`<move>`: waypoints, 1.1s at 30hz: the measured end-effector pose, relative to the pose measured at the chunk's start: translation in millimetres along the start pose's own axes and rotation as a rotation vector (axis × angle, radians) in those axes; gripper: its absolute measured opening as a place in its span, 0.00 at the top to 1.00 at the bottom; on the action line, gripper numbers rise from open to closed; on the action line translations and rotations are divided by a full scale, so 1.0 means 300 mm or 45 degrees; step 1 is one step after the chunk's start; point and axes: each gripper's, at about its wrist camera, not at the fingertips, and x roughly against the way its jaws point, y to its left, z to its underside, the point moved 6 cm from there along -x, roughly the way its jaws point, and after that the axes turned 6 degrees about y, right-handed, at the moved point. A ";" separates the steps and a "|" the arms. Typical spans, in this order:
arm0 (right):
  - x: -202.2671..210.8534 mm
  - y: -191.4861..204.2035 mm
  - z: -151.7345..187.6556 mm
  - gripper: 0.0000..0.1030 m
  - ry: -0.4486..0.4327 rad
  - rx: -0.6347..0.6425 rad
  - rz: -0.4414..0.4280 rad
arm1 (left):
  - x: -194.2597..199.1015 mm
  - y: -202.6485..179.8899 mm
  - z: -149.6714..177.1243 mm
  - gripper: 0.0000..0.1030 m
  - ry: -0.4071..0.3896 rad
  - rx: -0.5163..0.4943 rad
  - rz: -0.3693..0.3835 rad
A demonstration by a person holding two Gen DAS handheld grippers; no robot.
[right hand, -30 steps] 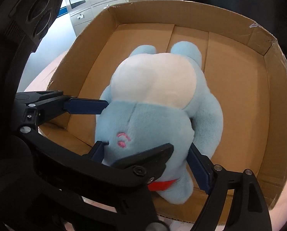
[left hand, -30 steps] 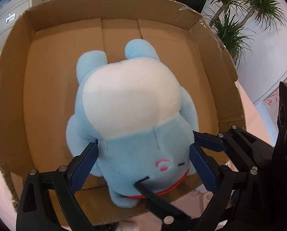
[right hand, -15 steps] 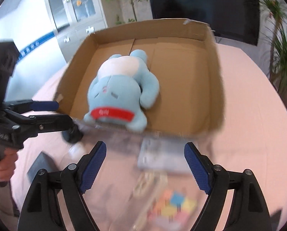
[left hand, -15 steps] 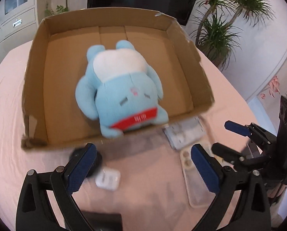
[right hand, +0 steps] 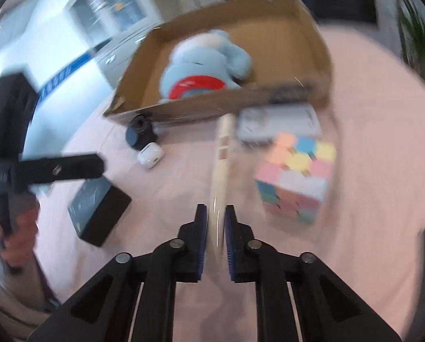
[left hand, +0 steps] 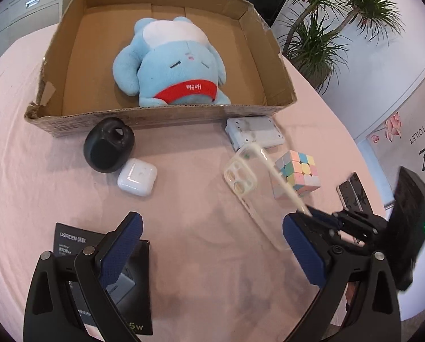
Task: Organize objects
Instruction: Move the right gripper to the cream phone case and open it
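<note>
A: Two grippers in view. Left gripper [left hand: 212, 252] hangs over the pink cloth [left hand: 183, 199], blue pads spread wide, nothing between them. Black box [left hand: 104, 279] lies under its left finger.

B: Right gripper [right hand: 215, 230]?

A: Pads pressed nearly together, pinching the near end of a clear phone case [right hand: 222, 154]. Case stands on edge in the blurred right view. In the left view the case [left hand: 242, 176] tilts, held end up, camera-cutout end low toward the cloth; contact with the cloth, cannot tell.

B: Around it?

A: Pastel cube [left hand: 298, 173] just right of the case. Two dark flat items [left hand: 353, 192] further right, unclear what. White earbud case [left hand: 137, 176] to the left, touching a black round object [left hand: 108, 148] behind it. White flat device [left hand: 253, 132] beyond the case, against the carton's front wall.

B: Carton?

A: Open cardboard carton [left hand: 161, 115] on the cloth's far side. Blue plush [left hand: 172, 68] lies inside on its back, head toward the front wall, red band reading "Ha Ha" on it. Rest of the carton floor bare cardboard.

B: Behind?

A: Potted palm [left hand: 326, 28] far right, grey drawers [left hand: 18, 8] far left.
</note>
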 end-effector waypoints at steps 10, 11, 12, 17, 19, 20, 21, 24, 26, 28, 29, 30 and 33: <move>0.009 0.217 0.104 0.75 0.016 0.252 -0.173 | -0.047 0.038 0.105 0.04 0.081 0.081 0.027; 0.010 0.172 0.105 0.72 0.001 0.197 -0.138 | -0.062 0.022 0.118 0.04 0.097 0.072 0.039; 0.005 0.126 0.108 0.71 0.000 0.147 -0.098 | -0.078 0.000 0.132 0.04 0.112 0.053 0.049; -0.080 -0.009 0.134 0.71 0.107 0.028 -0.043 | -0.152 -0.119 0.161 0.04 0.140 -0.045 0.070; -0.103 -0.003 0.144 0.75 0.114 0.039 -0.043 | -0.177 -0.123 0.163 0.09 0.154 -0.035 0.056; -0.121 -0.008 0.142 0.81 0.116 0.026 0.001 | -0.189 -0.115 0.165 0.17 0.164 -0.020 0.038; -0.130 -0.016 0.148 0.92 0.125 0.006 0.069 | -0.198 -0.108 0.167 0.23 0.175 -0.006 0.026; -0.120 -0.005 0.173 0.94 0.136 -0.029 0.072 | -0.231 -0.079 0.183 0.33 0.204 0.034 0.005; -0.111 0.051 0.211 0.94 0.163 0.023 -0.041 | -0.256 -0.072 0.198 0.41 0.230 0.040 0.000; -0.103 0.065 0.227 0.94 0.158 0.011 -0.072 | -0.251 -0.071 0.198 0.50 0.187 0.023 -0.045; -0.098 0.059 0.228 0.94 0.143 0.003 -0.067 | -0.254 -0.067 0.201 0.61 0.188 0.021 -0.069; -0.096 0.051 0.225 0.93 0.132 -0.011 -0.052 | -0.251 -0.060 0.200 0.71 0.173 0.024 -0.082; -0.104 0.035 0.209 0.93 0.120 -0.049 -0.030 | -0.250 -0.034 0.200 0.81 0.161 0.060 -0.085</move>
